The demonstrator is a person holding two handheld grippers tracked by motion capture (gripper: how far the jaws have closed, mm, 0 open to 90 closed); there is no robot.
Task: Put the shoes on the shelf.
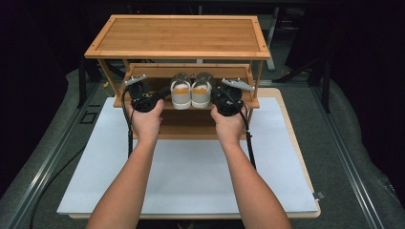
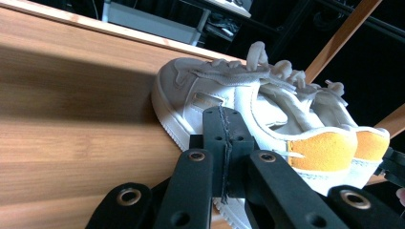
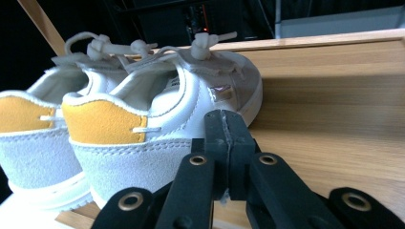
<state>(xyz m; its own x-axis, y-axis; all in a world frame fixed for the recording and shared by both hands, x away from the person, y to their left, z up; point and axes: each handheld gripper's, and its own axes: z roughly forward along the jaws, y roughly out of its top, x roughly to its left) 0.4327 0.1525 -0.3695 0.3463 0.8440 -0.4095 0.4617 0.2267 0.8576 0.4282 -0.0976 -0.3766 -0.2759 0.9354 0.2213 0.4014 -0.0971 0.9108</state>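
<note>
A pair of white sneakers with orange heel patches stands side by side, heels toward me, on the middle shelf (image 1: 153,72) of a wooden rack. My left gripper (image 1: 160,94) sits just left of the left sneaker (image 1: 181,93), and my right gripper (image 1: 217,95) just right of the right sneaker (image 1: 201,92). In the left gripper view the left gripper (image 2: 224,121) is shut, pads pressed together with nothing between them, close beside the left sneaker (image 2: 200,93). In the right gripper view the right gripper (image 3: 223,125) is likewise shut and empty, beside the right sneaker (image 3: 157,109).
The rack's top shelf (image 1: 181,36) overhangs the sneakers and both grippers. A lower shelf (image 1: 186,125) lies beneath my hands. The rack stands on a white board (image 1: 191,171) over the table. Slanted wooden side struts (image 2: 341,36) frame the shelf ends.
</note>
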